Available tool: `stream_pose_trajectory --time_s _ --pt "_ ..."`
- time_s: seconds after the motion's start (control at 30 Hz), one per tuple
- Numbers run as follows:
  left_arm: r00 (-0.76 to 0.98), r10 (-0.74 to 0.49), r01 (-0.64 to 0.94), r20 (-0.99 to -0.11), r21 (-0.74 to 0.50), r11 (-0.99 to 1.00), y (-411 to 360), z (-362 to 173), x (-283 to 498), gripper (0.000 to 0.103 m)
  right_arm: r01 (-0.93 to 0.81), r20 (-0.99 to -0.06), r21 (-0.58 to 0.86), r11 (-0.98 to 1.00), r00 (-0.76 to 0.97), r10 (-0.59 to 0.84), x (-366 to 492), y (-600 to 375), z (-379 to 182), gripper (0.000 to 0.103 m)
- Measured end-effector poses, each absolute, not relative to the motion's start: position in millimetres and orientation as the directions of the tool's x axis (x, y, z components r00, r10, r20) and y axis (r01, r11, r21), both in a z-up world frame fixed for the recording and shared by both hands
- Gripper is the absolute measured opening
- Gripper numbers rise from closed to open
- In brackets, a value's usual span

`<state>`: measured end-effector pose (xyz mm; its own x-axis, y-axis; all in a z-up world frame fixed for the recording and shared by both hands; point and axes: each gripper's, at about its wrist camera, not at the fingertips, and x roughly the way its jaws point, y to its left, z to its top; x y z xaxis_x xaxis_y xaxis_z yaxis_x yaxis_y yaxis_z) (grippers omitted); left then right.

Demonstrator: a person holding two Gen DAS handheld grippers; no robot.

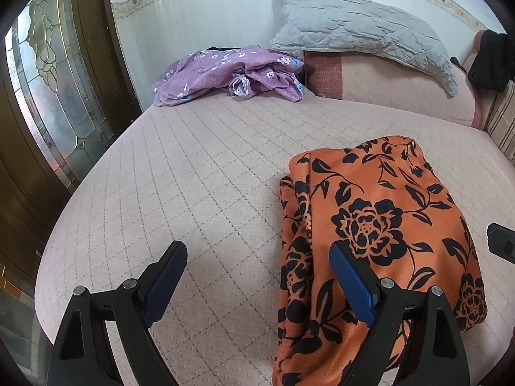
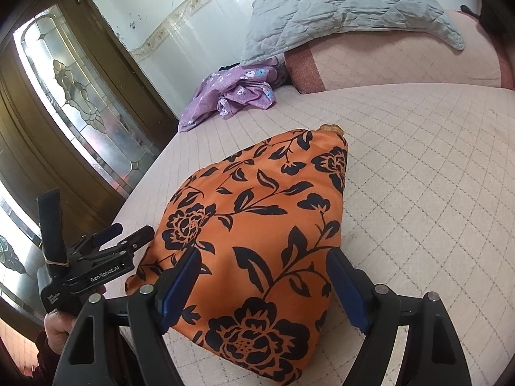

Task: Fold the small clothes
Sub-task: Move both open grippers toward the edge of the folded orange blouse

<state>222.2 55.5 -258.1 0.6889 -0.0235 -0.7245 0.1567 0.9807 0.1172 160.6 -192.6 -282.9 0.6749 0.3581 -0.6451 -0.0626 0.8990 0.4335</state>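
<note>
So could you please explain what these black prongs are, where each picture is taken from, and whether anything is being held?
There is no robot here: a person holds a two-finger gripper in each hand, each with a camera looking along its fingers. One picture looks out from the left gripper, the other from the right gripper, which also sees the left one at its left edge, and the hand holding it. On the bed lies a folded orange floral garment, with a crumpled purple garment and a grey pillow further back. Both sets of fingers are open; nothing is held.
</note>
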Motion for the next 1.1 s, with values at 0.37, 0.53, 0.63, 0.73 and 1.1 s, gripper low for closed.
stream_pose_trajectory --time_s 0.37,0.53,0.63,0.73,1.1 --pt "0.554 -0.256 0.177 -0.792 -0.188 0.966 85.7 -270.8 236.0 0.090 -0.017 -0.643 0.474 0.880 0.677 0.359 152.3 -202.6 -288.1 0.083" --pt "0.572 -0.268 0.172 -0.775 -0.206 0.963 84.5 -268.0 234.0 0.090 -0.014 -0.631 0.487 0.873 0.685 0.363 143.7 -210.7 -285.0 0.083" --pt "0.590 -0.243 0.184 -0.770 -0.165 0.969 78.5 -266.0 230.6 0.090 -0.014 -0.631 0.487 0.873 0.685 0.364 138.8 -214.3 -284.8 0.083" --pt "0.618 -0.206 0.202 -0.759 -0.100 0.974 71.2 -262.9 226.4 0.090 -0.010 -0.631 0.495 0.869 0.683 0.368 135.8 -217.5 -286.6 0.083" --pt "0.657 -0.158 0.228 -0.737 -0.006 0.974 58.6 -260.3 221.0 0.090 -0.009 -0.634 0.509 0.861 0.672 0.382 138.8 -213.7 -295.5 0.083"
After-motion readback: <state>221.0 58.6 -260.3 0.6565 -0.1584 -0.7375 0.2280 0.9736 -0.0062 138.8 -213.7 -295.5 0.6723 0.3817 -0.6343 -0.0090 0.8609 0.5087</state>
